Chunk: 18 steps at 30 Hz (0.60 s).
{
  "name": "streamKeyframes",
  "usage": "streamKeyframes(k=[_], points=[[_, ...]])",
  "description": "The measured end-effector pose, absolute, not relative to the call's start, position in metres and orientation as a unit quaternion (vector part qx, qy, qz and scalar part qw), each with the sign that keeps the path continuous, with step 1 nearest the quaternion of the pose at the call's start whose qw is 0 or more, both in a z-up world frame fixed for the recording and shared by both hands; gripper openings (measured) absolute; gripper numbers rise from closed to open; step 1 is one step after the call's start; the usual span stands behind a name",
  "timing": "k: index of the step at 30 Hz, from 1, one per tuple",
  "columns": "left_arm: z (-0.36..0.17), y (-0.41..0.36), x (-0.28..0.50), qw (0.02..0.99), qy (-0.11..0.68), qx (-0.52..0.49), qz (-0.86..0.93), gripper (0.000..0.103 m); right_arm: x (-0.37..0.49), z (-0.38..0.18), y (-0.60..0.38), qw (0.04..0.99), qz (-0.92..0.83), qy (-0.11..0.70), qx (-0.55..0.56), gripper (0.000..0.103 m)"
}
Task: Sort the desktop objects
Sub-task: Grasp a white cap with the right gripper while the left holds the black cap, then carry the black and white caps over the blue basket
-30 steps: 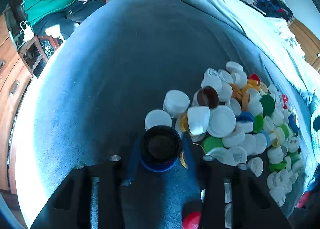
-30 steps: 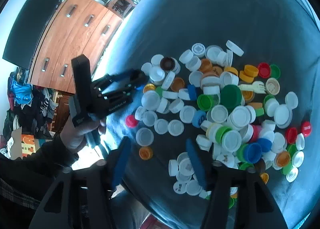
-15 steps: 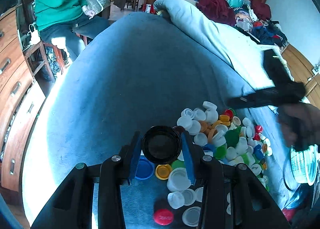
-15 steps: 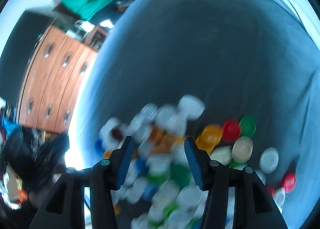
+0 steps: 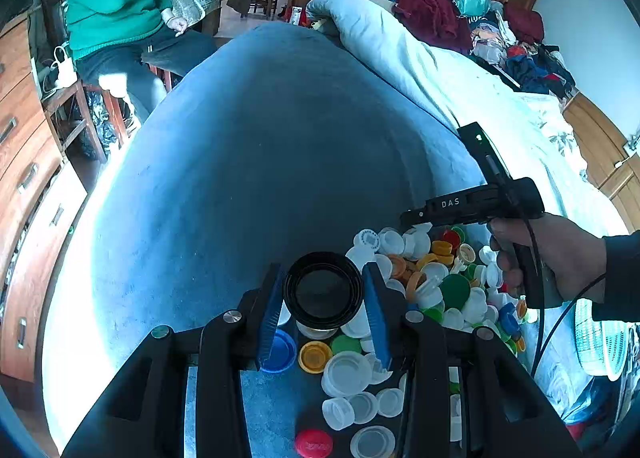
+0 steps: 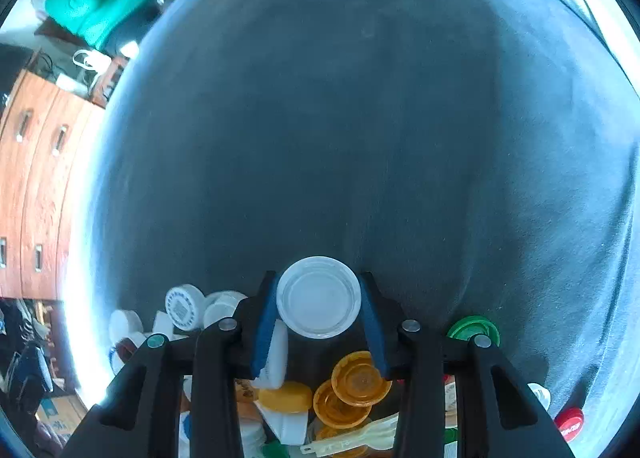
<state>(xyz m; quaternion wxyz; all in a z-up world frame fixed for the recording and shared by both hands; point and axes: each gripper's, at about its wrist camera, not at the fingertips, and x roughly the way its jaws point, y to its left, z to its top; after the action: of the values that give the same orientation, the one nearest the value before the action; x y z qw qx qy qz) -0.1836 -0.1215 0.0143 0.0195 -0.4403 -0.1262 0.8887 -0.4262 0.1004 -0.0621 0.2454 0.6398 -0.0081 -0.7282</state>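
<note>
My left gripper (image 5: 323,292) is shut on a black cap (image 5: 323,290), held above the near edge of a pile of bottle caps (image 5: 432,278) on a blue blanket (image 5: 260,145). The pile holds white, green, orange, blue and red caps. My right gripper (image 6: 319,298) is shut on a white cap (image 6: 319,296), lifted over the same pile's edge, with orange caps (image 6: 352,386) and a green cap (image 6: 474,328) beneath. The right gripper's body and the hand holding it show in the left wrist view (image 5: 472,207) over the pile's far side.
A person in a green sweater (image 5: 112,5) sits at the far left beside a wooden dresser (image 5: 24,161). A light quilt (image 5: 420,65) and heaped clothes (image 5: 460,13) lie along the bed's right. A fan (image 5: 600,342) is at lower right.
My left gripper rose with the black cap and pulled back from the pile. My right gripper swung down to the pile's edge and closed on a white cap.
</note>
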Motion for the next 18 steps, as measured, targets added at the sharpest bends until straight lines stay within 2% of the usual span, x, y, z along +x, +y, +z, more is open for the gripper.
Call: streamKeyframes(k=[8, 18], points=[[0.046, -0.108, -0.201, 0.019, -0.108, -0.439, 0.892, 0.034, -0.404, 0.029, 0.109, 0.294, -0.756, -0.01, 0.585, 0.043], [0.129, -0.049, -0.226, 0.043, -0.074, -0.404, 0.911, 0.034, -0.345, 0.162, 0.167, 0.332, -0.787, -0.024, 0.52, 0.043]])
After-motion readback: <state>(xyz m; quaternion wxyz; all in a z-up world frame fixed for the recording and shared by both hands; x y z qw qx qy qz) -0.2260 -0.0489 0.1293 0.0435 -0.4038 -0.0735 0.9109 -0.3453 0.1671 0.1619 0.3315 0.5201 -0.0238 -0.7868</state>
